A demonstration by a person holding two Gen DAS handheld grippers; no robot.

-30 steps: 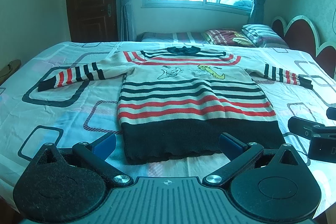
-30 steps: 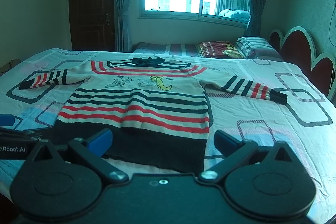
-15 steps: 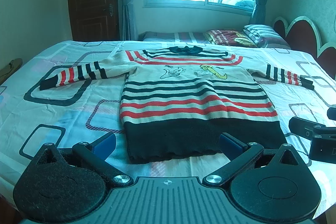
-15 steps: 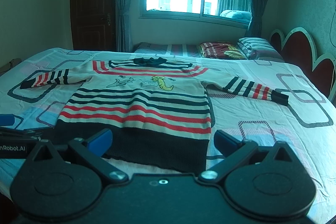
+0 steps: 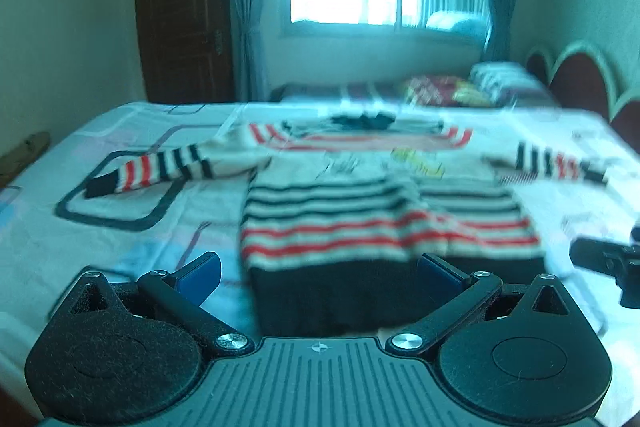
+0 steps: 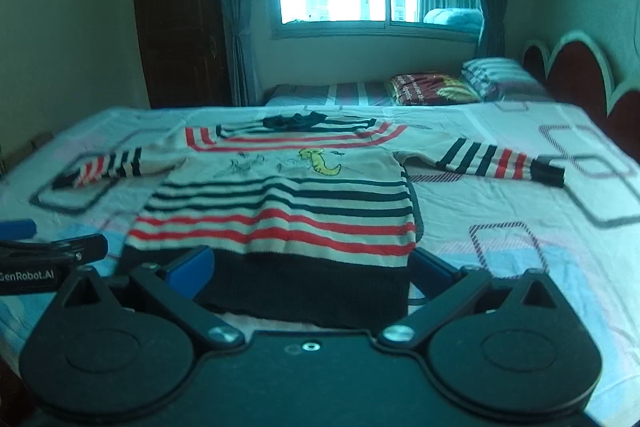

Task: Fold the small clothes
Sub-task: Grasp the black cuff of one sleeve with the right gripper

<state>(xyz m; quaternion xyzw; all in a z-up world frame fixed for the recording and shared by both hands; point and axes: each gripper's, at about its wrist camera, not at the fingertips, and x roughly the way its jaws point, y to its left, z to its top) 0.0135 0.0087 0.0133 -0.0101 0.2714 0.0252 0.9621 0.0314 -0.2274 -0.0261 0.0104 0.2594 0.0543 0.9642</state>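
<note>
A small striped sweater (image 5: 384, 211) with red, dark and cream bands, a dark hem and a dinosaur print lies flat and face up on the bed, both sleeves spread out. It also shows in the right wrist view (image 6: 280, 203). My left gripper (image 5: 320, 273) is open and empty, hovering just before the dark hem. My right gripper (image 6: 310, 265) is open and empty, also just before the hem. The left wrist view is blurred. Each gripper shows at the edge of the other's view.
The bed (image 6: 520, 227) has a pale sheet with rectangle patterns. Pillows (image 6: 492, 75) and a folded red blanket (image 6: 432, 89) lie at the far end by the headboard (image 6: 576, 75). A window and dark door stand behind.
Both grippers have moved forward toward the sweater's hem, and it looks larger now. The left wrist view has become blurred with motion. The sweater has not moved.
</note>
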